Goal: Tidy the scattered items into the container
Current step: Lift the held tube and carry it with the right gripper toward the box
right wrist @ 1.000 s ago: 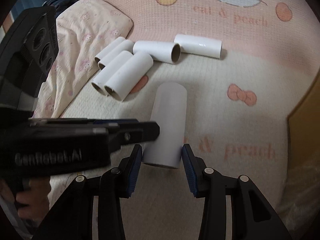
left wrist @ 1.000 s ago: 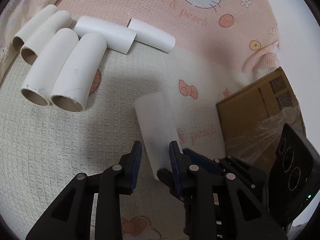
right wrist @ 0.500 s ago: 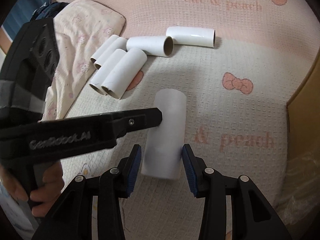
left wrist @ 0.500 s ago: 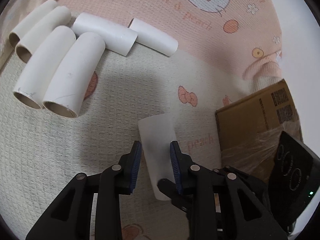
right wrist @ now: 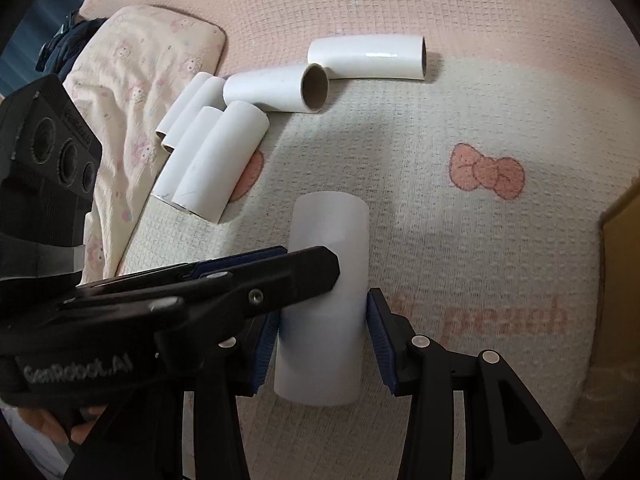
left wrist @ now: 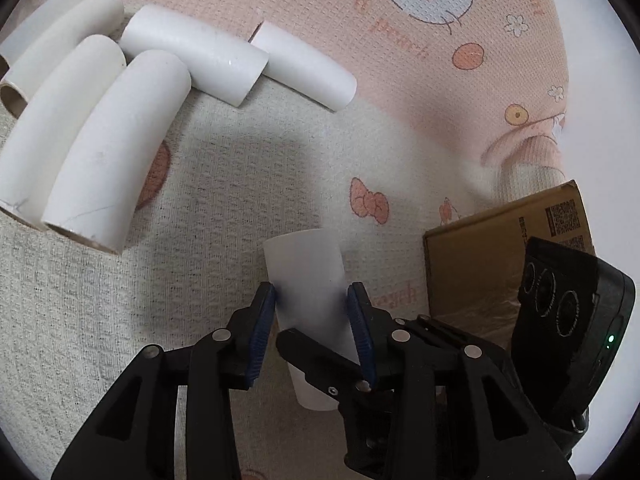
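Note:
A white cardboard tube (left wrist: 308,280) (right wrist: 326,304) is held between both grippers above the bed cover. My left gripper (left wrist: 310,314) is shut on its far part. My right gripper (right wrist: 322,342) is shut on its near part, both blue pads touching its sides. The left gripper's fingers (right wrist: 256,280) cross the tube in the right wrist view. Several more white tubes (left wrist: 92,128) (right wrist: 224,160) lie in a cluster at the far left. A brown cardboard box (left wrist: 492,256) stands at the right.
The surface is a cream and pink patterned bed cover (right wrist: 460,128). A pale pillow (right wrist: 132,64) lies at the far left beside the tube cluster. The right gripper's black body (left wrist: 568,320) stands in front of the box.
Both grippers have lifted with the single tube held between them, and it has moved nearer the cameras. The tube cluster has not moved.

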Available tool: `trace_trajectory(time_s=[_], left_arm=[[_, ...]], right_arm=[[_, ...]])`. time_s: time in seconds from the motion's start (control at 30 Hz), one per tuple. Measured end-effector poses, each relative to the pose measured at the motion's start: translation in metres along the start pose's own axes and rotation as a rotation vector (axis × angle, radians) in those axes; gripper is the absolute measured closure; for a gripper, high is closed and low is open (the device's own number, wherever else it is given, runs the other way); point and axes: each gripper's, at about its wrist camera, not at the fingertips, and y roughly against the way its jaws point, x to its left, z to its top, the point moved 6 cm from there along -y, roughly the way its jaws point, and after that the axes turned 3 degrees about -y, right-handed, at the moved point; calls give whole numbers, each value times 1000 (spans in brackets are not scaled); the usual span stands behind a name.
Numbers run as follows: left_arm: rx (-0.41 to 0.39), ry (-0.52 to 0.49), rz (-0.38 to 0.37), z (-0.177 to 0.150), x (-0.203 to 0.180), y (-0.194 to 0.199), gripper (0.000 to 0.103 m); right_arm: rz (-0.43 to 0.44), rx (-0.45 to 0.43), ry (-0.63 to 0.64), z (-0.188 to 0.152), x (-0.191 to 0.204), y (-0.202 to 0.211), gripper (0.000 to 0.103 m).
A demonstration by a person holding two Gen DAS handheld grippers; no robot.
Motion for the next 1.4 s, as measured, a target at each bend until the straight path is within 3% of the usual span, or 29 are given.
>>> trace_trajectory(time_s=[0.37, 0.63, 0.8, 0.97, 1.4], left_arm=[[-16, -60, -4, -4, -14, 12, 65], [-35, -140, -15, -4, -41, 33, 65], [-6, -112, -65, 1, -45, 34, 60], [29, 9, -174, 3, -46, 34, 59], [-73, -192, -185, 22, -126, 81, 59]], right_arm=[[19, 11, -8, -3, -4, 2, 62], [-7, -57, -3, -5, 3, 23, 63], [-55, -126, 16, -6, 5, 45, 63], [-74, -154, 38, -7, 4, 65, 63], [-164, -257, 92, 7, 8, 135, 63]])
